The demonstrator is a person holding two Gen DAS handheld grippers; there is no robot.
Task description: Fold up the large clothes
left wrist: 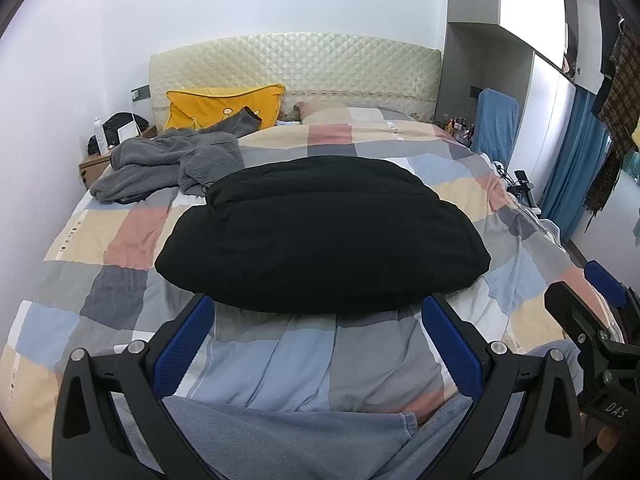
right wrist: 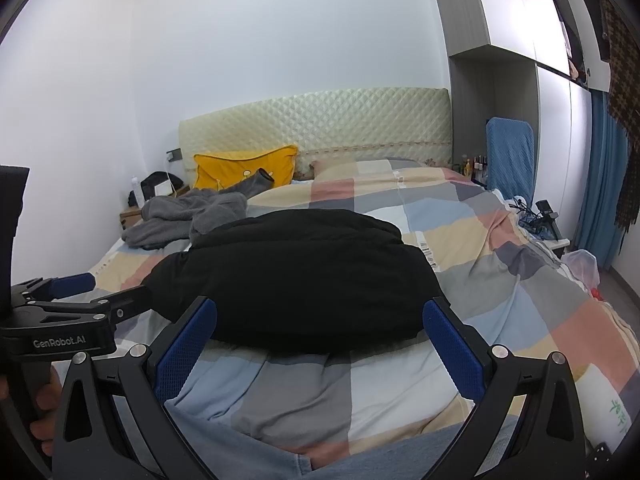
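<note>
A large black padded garment (left wrist: 320, 232) lies folded in a bundle on the checked quilt in the middle of the bed; it also shows in the right wrist view (right wrist: 296, 276). My left gripper (left wrist: 318, 320) is open and empty, held just short of the bundle's near edge. My right gripper (right wrist: 320, 324) is open and empty too, at the same near edge. Each gripper shows at the side of the other's view: the right gripper (left wrist: 588, 300) and the left gripper (right wrist: 108, 288). A grey fleece garment (left wrist: 168, 164) lies crumpled at the bed's far left (right wrist: 192, 216).
A yellow pillow (left wrist: 224, 106) leans on the quilted headboard (left wrist: 296, 64). A nightstand (left wrist: 94, 162) with small items stands at the far left. A blue-covered chair (right wrist: 510, 156), a wardrobe and blue curtains (right wrist: 600, 184) are on the right. My jeans-clad legs (left wrist: 288, 440) are at the bed's foot.
</note>
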